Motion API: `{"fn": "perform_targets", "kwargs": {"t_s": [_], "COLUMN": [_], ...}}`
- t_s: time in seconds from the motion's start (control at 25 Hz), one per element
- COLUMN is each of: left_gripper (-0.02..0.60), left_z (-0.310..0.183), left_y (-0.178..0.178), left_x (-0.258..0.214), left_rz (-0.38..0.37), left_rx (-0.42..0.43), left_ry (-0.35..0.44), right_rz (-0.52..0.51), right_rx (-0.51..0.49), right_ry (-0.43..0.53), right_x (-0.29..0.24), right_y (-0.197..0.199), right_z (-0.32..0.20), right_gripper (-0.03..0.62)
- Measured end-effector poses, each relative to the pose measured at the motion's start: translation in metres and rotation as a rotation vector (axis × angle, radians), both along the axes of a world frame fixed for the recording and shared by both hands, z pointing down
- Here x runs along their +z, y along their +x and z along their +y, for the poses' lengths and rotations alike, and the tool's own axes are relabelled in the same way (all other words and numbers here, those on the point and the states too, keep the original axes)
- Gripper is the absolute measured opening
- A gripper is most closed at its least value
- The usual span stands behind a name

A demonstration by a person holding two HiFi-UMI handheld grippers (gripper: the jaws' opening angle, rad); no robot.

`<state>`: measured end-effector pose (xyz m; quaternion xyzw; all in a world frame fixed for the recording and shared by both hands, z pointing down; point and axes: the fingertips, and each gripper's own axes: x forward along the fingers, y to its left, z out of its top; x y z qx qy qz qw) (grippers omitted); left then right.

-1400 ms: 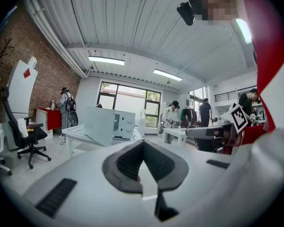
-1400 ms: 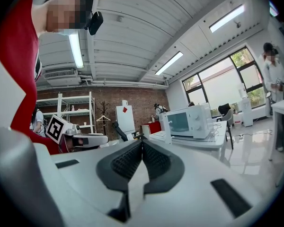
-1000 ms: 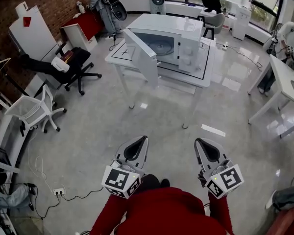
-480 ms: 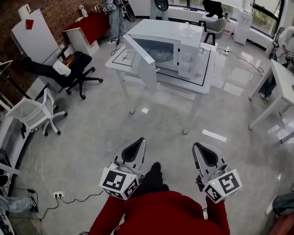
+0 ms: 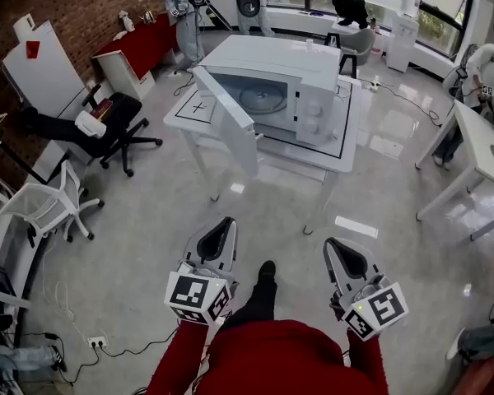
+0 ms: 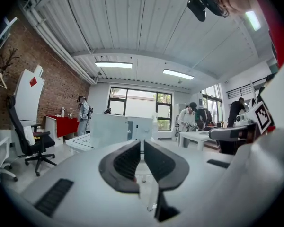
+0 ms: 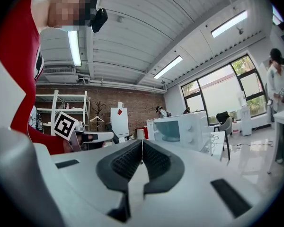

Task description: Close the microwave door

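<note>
The white microwave stands on a white table some way ahead of me. Its door hangs swung out to the left, and the glass turntable shows inside. My left gripper and right gripper are held side by side low in the head view, well short of the table, both shut with nothing in them. In the left gripper view the jaws point level at the microwave. The right gripper also faces the microwave, which stands off to its right.
A black office chair and a white chair stand at the left by the brick wall. Another white table is at the right. People stand at the back. A power strip and cable lie on the floor.
I have walked toward the microwave, which now looks nearer and larger. Both grippers came forward with me and stayed shut. A foot has stepped out between them.
</note>
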<state>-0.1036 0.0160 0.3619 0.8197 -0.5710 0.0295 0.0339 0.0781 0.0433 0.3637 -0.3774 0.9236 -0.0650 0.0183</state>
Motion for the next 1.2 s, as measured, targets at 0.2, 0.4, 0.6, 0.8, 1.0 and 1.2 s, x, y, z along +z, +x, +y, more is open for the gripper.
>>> {"fn": "perform_targets", "kwargs": {"t_s": [0.2, 0.4, 0.6, 0.8, 1.0, 1.2], "left_gripper": [0.179, 0.262, 0.27, 0.27, 0.27, 0.27], "left_z": [-0.069, -0.121, -0.155, -0.171, -0.177, -0.181], "left_y": [-0.018, -0.022, -0.016, -0.006, 0.003, 0.009], "left_x": [0.003, 0.014, 0.027, 0.03, 0.031, 0.031], "left_rz": [-0.02, 0.01, -0.01, -0.009, -0.002, 0.011], "left_rx": [-0.017, 0.006, 0.074, 0.152, 0.212, 0.257], "left_ry": [-0.029, -0.09, -0.13, -0.143, -0.15, -0.151], "right_rz": [0.001, -0.006, -0.001, 0.004, 0.007, 0.01], "right_rx": [0.036, 0.06, 0.078, 0.109, 0.139, 0.159], "right_ry": [-0.019, -0.061, -0.093, -0.107, -0.126, -0.131], "right_x": [-0.001, 0.003, 0.007, 0.011, 0.017, 0.018], "right_y": [-0.004, -0.007, -0.014, -0.011, -0.007, -0.007], "right_z": [-0.05, -0.092, -0.126, -0.149, -0.163, -0.171], "right_gripper": [0.014, 0.014, 0.014, 0.014, 0.014, 0.014]}}
